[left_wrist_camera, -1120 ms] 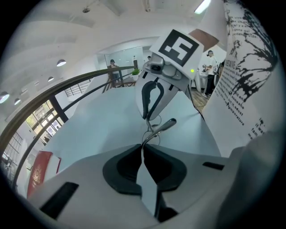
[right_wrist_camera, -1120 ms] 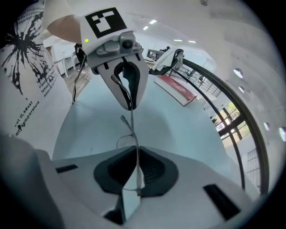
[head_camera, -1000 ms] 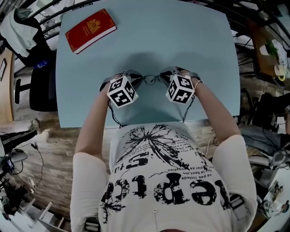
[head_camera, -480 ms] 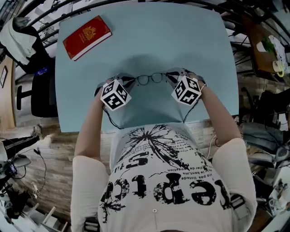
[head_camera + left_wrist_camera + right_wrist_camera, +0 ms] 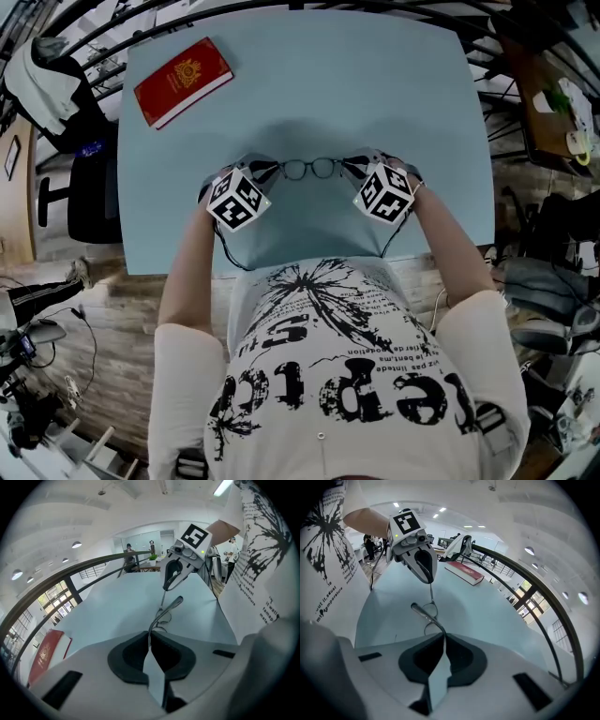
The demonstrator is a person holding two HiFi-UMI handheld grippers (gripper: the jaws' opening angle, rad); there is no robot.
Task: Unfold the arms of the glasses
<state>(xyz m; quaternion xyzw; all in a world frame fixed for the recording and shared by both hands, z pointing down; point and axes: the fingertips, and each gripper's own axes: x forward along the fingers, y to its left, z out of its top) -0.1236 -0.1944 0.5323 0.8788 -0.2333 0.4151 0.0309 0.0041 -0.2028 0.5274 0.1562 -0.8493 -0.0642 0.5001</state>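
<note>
Over the table [image 5: 309, 84], the left hand-held gripper [image 5: 270, 170] and right hand-held gripper [image 5: 350, 168] each pinch the glasses [image 5: 311, 169].

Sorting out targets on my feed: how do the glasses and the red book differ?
The glasses are a thin dark wire frame; the red book is a solid slab with a gold emblem. The left gripper and right gripper clamp the glasses' ends; the book lies untouched near the far-left corner. Both are over the blue table.
</note>
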